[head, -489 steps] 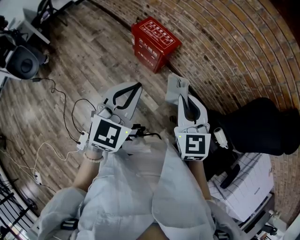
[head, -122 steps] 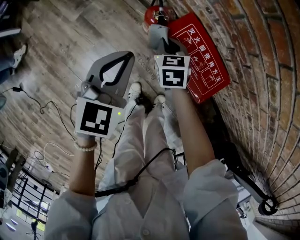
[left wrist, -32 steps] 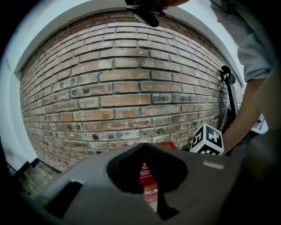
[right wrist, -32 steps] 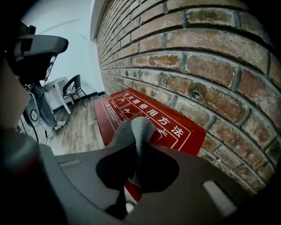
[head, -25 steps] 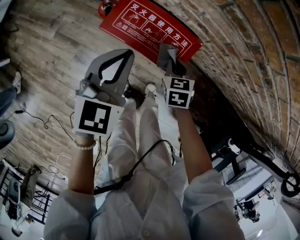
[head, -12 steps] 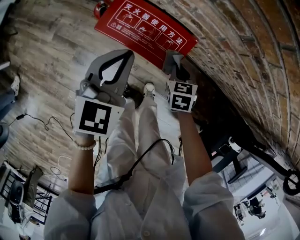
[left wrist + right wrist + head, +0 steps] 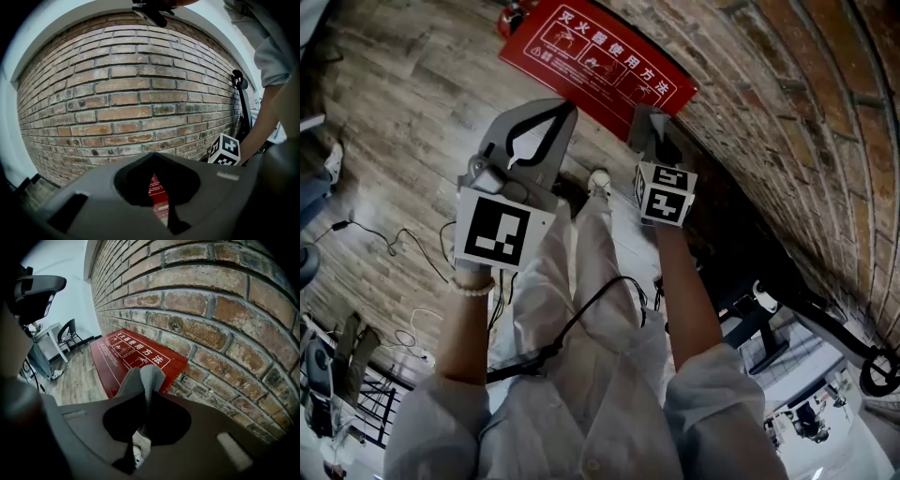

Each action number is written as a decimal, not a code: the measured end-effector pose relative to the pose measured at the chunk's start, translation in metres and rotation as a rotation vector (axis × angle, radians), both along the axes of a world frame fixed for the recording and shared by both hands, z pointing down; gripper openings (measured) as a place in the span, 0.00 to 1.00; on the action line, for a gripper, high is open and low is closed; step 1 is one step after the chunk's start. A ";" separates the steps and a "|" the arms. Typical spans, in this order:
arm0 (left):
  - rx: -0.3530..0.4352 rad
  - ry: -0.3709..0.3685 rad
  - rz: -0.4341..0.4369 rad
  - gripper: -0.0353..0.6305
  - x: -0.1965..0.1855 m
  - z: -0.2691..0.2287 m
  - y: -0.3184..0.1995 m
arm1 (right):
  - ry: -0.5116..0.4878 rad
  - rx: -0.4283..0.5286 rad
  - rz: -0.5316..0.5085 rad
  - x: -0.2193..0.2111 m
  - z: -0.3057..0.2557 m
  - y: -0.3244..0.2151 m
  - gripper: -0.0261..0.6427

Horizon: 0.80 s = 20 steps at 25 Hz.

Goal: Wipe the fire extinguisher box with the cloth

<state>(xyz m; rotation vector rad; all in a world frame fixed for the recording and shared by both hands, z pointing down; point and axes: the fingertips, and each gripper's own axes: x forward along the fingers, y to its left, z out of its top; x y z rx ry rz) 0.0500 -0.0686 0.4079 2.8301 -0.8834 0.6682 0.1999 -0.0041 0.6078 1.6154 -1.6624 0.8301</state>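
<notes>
My right gripper [image 7: 143, 380] is clamped on the one grey cloth [image 7: 149, 377], whose fold sticks out past the jaw tips at the near corner of the single red fire extinguisher box [image 7: 123, 356]. I can't tell if they touch. The box lies flat on the wooden floor [image 7: 403, 122] against the brick wall [image 7: 787, 112]. My left gripper [image 7: 566, 109] is closed on nothing, held beside the right. Only its view shows the right gripper's marker cube [image 7: 225, 150], and only the right gripper view shows a chair [image 7: 70, 333].
</notes>
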 end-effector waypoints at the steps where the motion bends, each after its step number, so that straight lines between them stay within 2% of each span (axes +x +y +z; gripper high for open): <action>1: 0.004 -0.001 -0.002 0.05 -0.001 -0.003 -0.001 | -0.004 0.010 0.000 0.000 -0.005 -0.002 0.08; 8: 0.018 0.016 -0.049 0.05 -0.012 -0.045 -0.003 | -0.031 0.082 -0.028 -0.010 -0.063 -0.014 0.08; 13: 0.053 0.028 -0.074 0.05 -0.019 -0.087 -0.003 | -0.060 0.168 -0.047 -0.019 -0.126 -0.025 0.08; 20: 0.091 0.081 -0.135 0.05 -0.042 -0.154 -0.005 | -0.048 0.297 -0.112 -0.032 -0.221 -0.035 0.08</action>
